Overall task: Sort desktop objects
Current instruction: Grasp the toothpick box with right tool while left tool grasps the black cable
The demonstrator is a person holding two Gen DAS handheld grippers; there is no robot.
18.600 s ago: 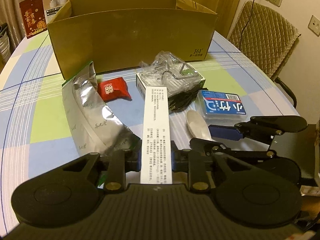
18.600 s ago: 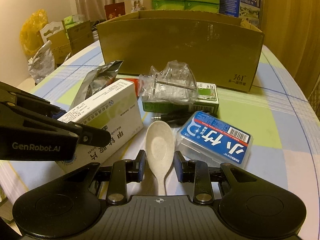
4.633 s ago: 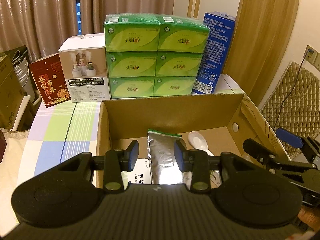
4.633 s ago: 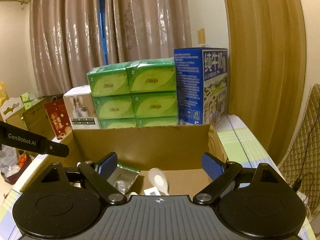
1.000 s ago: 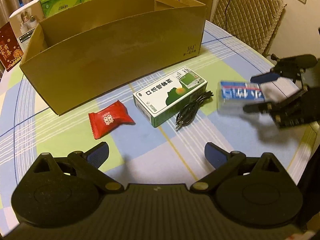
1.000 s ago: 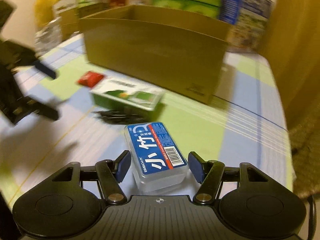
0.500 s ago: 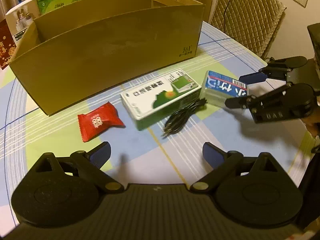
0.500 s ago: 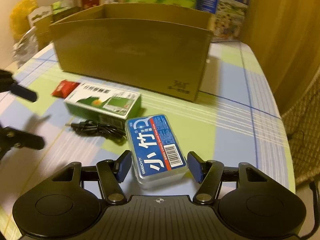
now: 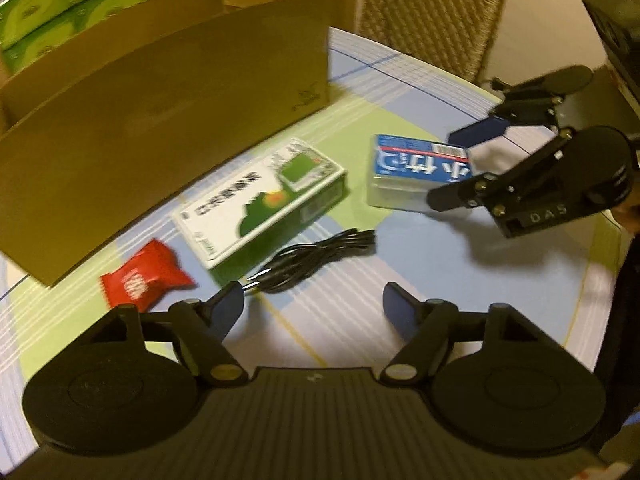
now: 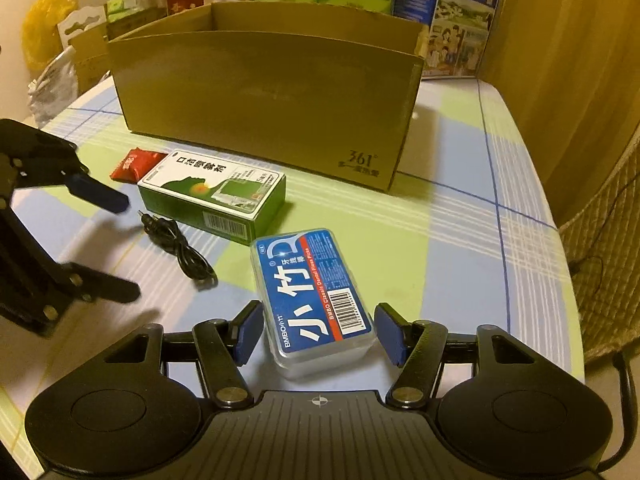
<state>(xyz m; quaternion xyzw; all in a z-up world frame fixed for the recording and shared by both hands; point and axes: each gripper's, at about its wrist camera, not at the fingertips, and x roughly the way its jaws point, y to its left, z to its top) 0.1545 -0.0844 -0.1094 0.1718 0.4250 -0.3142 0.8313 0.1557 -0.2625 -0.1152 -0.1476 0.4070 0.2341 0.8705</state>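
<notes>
The right tool (image 10: 318, 334) is seen low in the right wrist view, its blue pads spread to either side of the floss-pick box (image 10: 316, 300), with a sliver of gap on each side; nothing is pinched yet. The box lies flat on the checked tabletop (image 10: 460, 240), lower centre of that frame, long axis running away from the camera.

A clear hard plastic case under a blue label: it is judged stiff and light, unlikely to crush, but smooth-sided and so liable to slip or pivot if pinched near one end. The hold is best taken across the two long side walls, near the middle of its length, low enough that the lid is not squeezed open.

In the left wrist view the left tool (image 9: 314, 306) is held wide open at the bottom of the frame, empty, with the coiled black cable (image 9: 316, 258) just beyond its tips. That cable is judged limp and light; it would be best gathered at the bunched middle, not by a loose plug end. The green-and-white carton (image 9: 264, 198) sits centre frame, rigid card, easily spanned across its narrow width. The red sachet (image 9: 142, 280) at lower left looks soft and crinkly. The cardboard box (image 10: 264, 96) stands open behind them all, upper centre.
</notes>
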